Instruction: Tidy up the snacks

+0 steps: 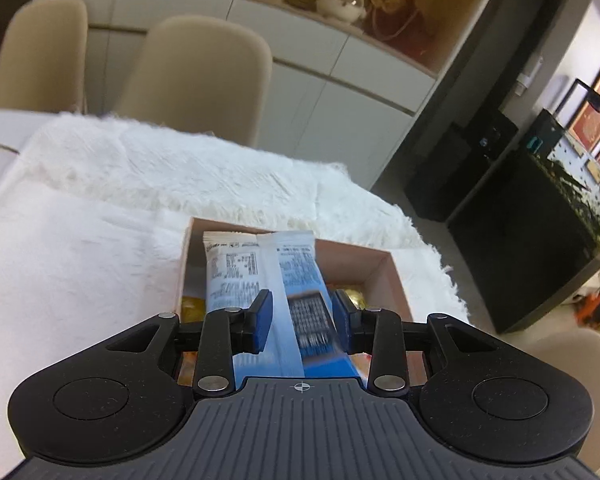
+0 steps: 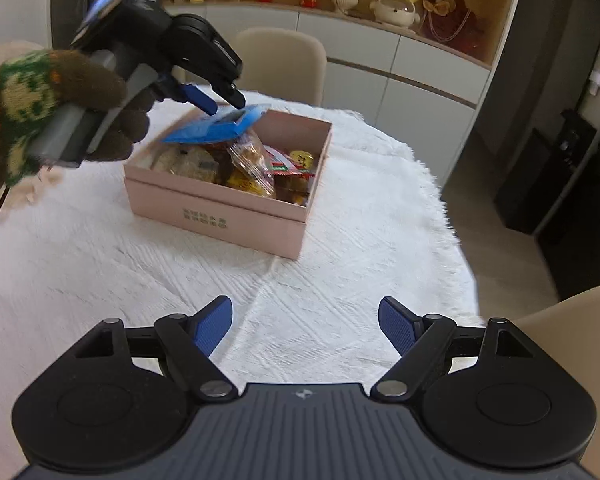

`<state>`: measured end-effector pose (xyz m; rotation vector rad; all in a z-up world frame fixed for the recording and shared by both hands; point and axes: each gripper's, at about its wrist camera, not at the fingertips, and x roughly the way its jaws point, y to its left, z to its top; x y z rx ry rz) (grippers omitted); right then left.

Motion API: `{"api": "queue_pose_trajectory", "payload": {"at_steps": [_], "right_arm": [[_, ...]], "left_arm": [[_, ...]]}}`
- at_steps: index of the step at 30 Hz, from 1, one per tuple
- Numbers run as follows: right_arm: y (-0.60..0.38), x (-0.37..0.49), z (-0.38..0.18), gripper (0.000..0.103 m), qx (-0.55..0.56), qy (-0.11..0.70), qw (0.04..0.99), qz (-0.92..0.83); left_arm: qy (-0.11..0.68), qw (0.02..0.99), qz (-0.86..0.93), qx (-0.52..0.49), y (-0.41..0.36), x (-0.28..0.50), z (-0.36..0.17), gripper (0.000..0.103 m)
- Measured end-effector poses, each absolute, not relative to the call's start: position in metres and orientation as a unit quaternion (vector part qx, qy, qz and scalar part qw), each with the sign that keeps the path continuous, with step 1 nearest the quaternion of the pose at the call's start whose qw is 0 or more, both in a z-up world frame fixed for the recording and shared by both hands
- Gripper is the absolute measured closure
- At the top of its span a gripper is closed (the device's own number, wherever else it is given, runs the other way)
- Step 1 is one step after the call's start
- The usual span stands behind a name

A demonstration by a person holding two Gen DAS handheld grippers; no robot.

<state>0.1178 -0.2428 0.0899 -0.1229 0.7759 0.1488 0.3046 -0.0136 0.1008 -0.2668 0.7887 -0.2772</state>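
Snack box on table cloth, chair behind.

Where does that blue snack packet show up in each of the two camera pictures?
Left wrist view: blue snack packet at lower centre, clamped in the left gripper.
Right wrist view: upper left of centre, over the box's far corner.
Shared landmark: the pink box, under the packet in both.
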Motion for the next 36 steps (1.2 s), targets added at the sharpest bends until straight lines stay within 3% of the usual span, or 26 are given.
{"api": "queue_pose_trajectory", "payload": {"at_steps": [5, 13, 20, 22, 24, 25, 36], "right_arm": [[-0.248, 0.104, 0.077, 0.022, -0.027, 0.348, 0.932, 0.095], [-0.24, 0.097, 0.038, 0.022, 0.041, 0.37, 0.921, 0.116], [-0.212, 0.103, 0.008, 0.022, 0.008, 0.396, 0.912, 0.103], [-0.205, 0.098, 0.002, 0.016, -0.021, 0.379, 0.92, 0.095], [-0.204, 0.097, -0.002, 0.002, -0.034, 0.369, 0.925, 0.082], [-0.206, 0.098, -0.004, 0.0, -0.03, 0.372, 0.925, 0.073], [-0.214, 0.095, -0.009, 0.0, -0.006, 0.342, 0.937, 0.076]], "left_arm": [[0.354, 0.922, -0.115, -0.106, -0.006, 0.217, 0.114, 0.066], [0.365, 0.93, -0.013, -0.048, -0.023, 0.081, 0.025, 0.066], [0.335, 0.942, -0.006, -0.006, -0.028, 0.059, -0.002, 0.065], [0.325, 0.946, -0.004, 0.004, -0.031, 0.055, -0.003, 0.065], [0.322, 0.947, -0.007, 0.015, -0.034, 0.054, -0.005, 0.065], [0.322, 0.947, -0.008, 0.016, -0.034, 0.054, -0.006, 0.065], [0.32, 0.947, -0.01, 0.011, -0.033, 0.054, -0.008, 0.065]]}}
